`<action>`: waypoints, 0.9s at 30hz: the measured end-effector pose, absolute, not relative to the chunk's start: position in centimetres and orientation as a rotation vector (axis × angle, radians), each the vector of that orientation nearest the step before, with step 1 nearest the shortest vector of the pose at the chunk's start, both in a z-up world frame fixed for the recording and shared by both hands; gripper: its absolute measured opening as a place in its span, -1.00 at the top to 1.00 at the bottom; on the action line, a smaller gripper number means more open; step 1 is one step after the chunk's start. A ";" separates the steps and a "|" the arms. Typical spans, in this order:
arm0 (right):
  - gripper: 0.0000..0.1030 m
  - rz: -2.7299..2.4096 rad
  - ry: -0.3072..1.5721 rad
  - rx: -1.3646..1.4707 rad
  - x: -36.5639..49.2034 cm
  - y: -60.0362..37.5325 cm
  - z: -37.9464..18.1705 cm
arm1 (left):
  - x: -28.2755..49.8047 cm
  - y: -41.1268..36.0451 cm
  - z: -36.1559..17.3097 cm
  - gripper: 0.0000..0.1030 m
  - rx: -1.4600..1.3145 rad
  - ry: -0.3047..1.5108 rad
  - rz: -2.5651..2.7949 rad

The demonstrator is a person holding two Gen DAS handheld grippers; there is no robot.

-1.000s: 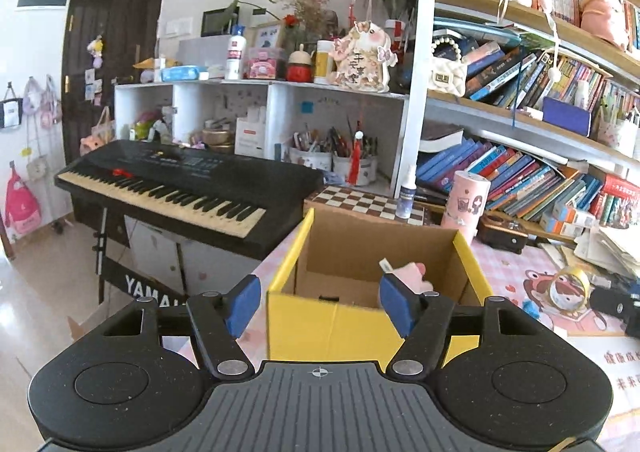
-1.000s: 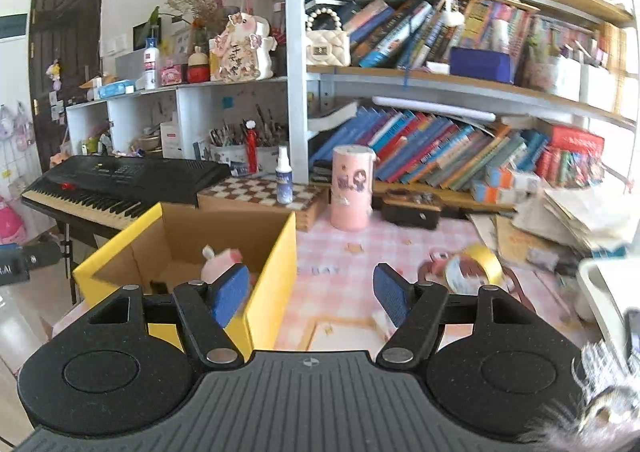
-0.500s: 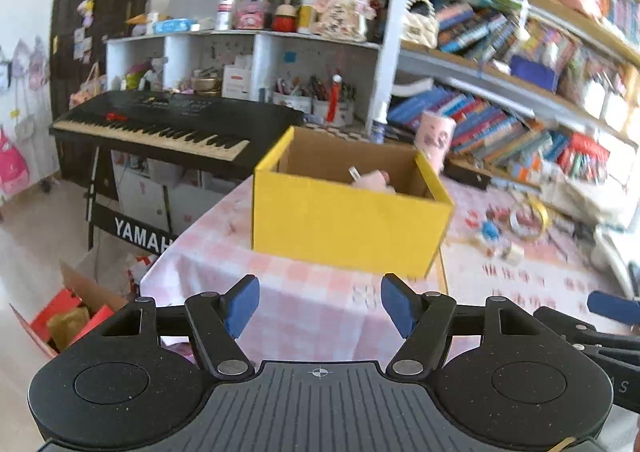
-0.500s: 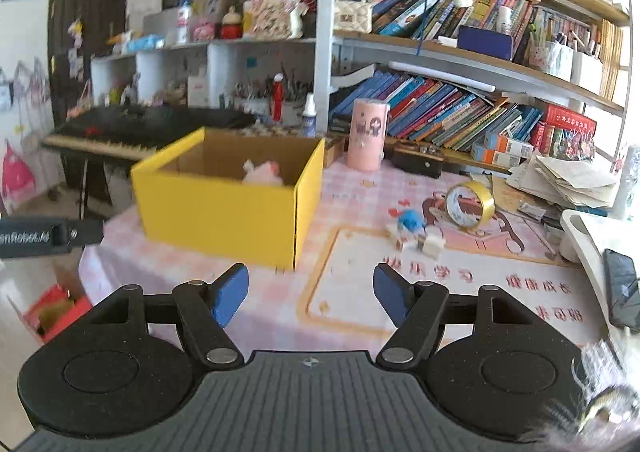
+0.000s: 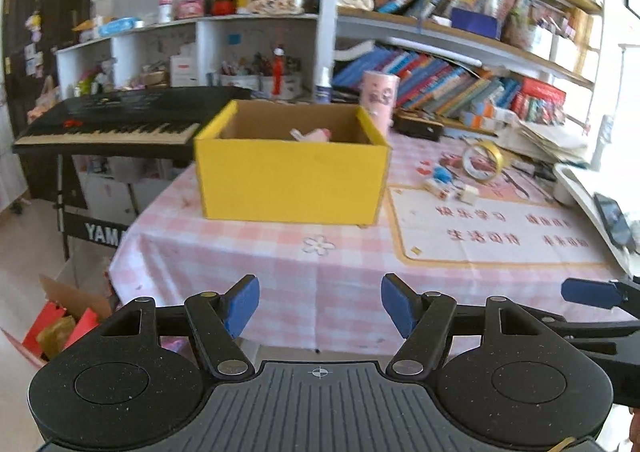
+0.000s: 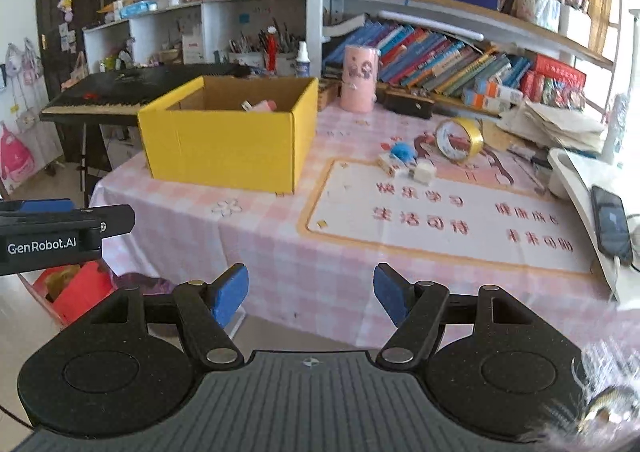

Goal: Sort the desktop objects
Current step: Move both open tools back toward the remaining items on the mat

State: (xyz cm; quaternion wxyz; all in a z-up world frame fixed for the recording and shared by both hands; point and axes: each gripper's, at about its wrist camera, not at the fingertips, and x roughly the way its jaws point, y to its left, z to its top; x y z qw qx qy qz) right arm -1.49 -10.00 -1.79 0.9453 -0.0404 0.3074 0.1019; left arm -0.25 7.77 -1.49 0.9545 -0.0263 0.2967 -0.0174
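While both grippers hang back off the near edge of the bench (image 6: pixel 256 252), you hold nothing: left gripper (image 5: pixel 320 306) has its jaws apart and empty, right gripper (image 6: pixel 310 294) the same.

Yellow box (image 6: pixel 228 140) sits at about 10 o'clock on the bench in the right wrist view, open top. One pink item (image 6: pixel 262 106) pokes up inside it, so I'd judge at least one object is sorted already; rest of the box contents are hidden by the wall.

Left to do, as far as shows: loose things at about 1 o'clock, well apart from the box. Tape roll (image 6: pixel 460 138) stands on edge. Just beside it a blue round piece (image 6: pixel 401 151), a small white cube (image 6: pixel 424 173), and a small pale block (image 6: pixel 387 164) touching or nearly touching the blue one, can't tell which. Pink cylinder (image 6: pixel 359 78) stands upright behind the box; a phone (image 6: pixel 612 224) lies at 3 o'clock on a white tray (image 6: pixel 568 172). Whether those count for sorting is unclear.

Judgement: early-to-mid task, most small items still out.
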 end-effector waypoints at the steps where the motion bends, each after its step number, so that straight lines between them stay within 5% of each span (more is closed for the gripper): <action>1: -0.31 0.199 0.634 -0.080 -1.5 -10.2 -1.9 | -0.1 7.4 -1.6 -0.34 -0.047 0.609 -0.047; 27: -0.28 0.002 0.698 0.019 3.7 -20.4 -3.2 | 7.6 -3.1 -2.7 -0.34 0.043 0.651 -0.267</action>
